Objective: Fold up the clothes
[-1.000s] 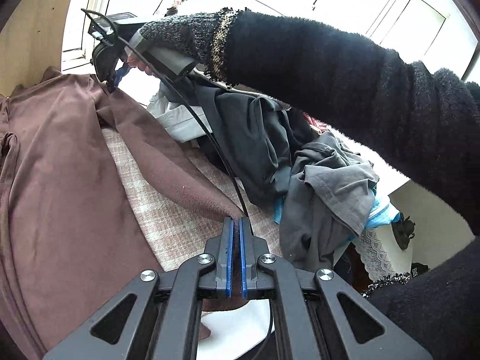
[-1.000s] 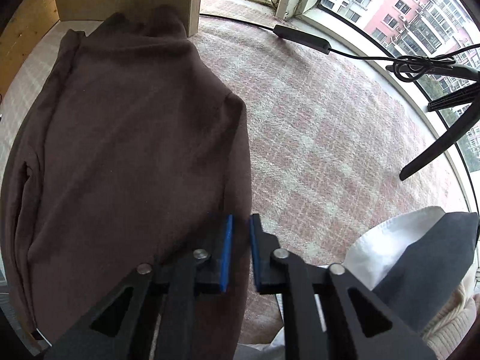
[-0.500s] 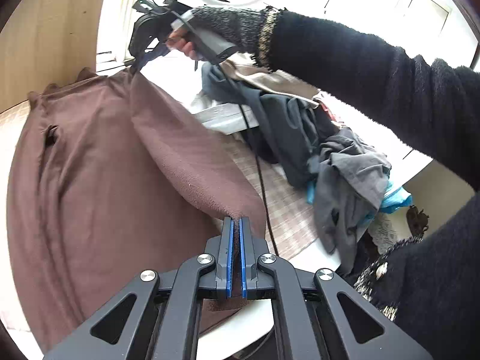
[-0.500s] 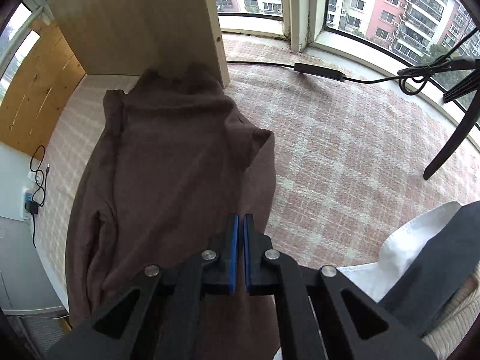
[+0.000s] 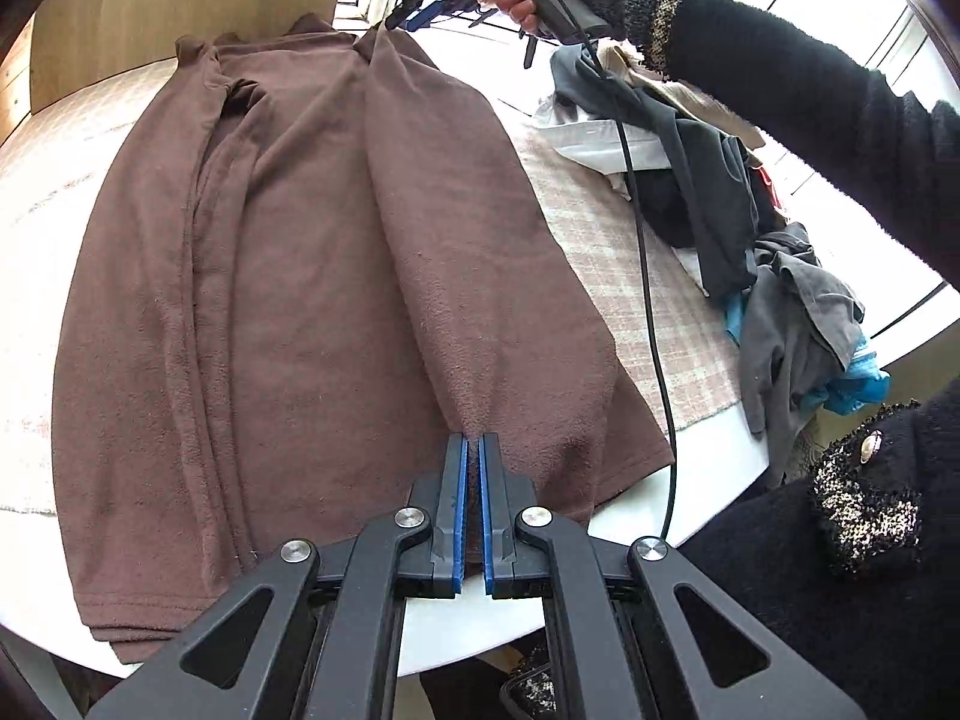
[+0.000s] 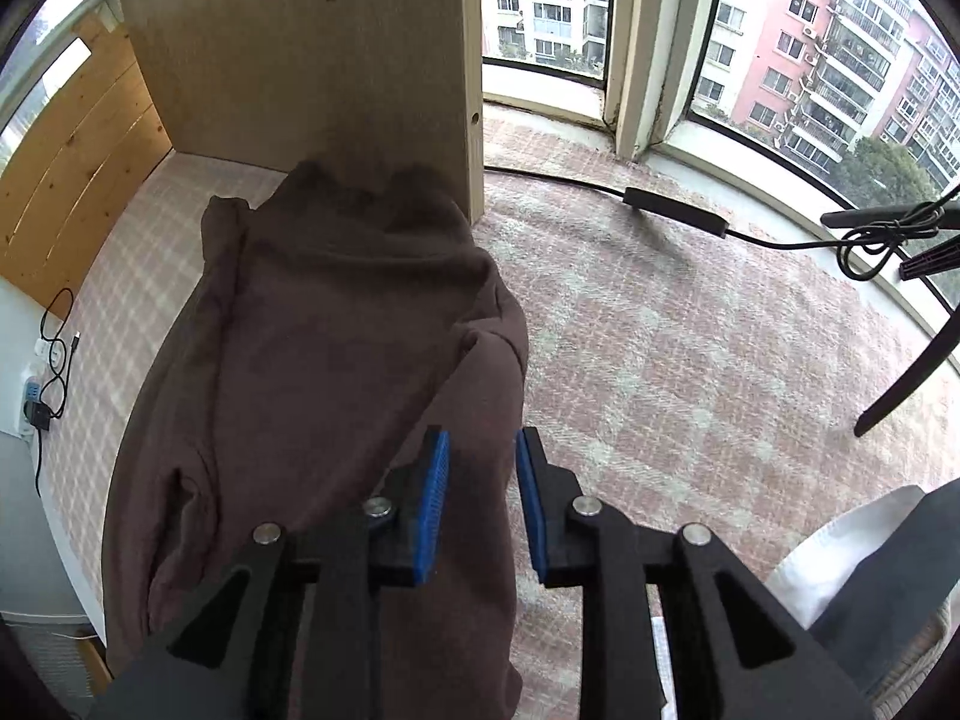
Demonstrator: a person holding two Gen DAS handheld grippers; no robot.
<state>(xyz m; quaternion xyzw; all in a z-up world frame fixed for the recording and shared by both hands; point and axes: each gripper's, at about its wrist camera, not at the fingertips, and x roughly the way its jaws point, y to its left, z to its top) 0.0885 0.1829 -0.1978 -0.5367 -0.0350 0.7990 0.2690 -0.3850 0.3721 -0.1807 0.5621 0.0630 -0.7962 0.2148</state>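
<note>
A brown fleece top (image 5: 288,276) lies along the checked cloth on the table, its right side folded over the body. My left gripper (image 5: 473,462) is shut on the folded edge near the hem. In the left wrist view my right gripper (image 5: 420,15) is at the top's far shoulder, held by a hand in a grey glove. In the right wrist view my right gripper (image 6: 480,462) is open, with the brown top (image 6: 312,336) lying between its blue pads (image 6: 435,480). I cannot tell whether the pads touch the cloth.
A heap of grey, dark and white clothes (image 5: 750,228) lies at the right of the table. A wooden panel (image 6: 312,48) stands behind the top's collar. A black cable with an adapter (image 6: 672,213) runs along the window sill. A black stand leg (image 6: 912,360) is at right.
Both grippers have carried the top's right side over onto its body. My right gripper, shut half a second ago, has opened. The left gripper stays shut on the edge.
</note>
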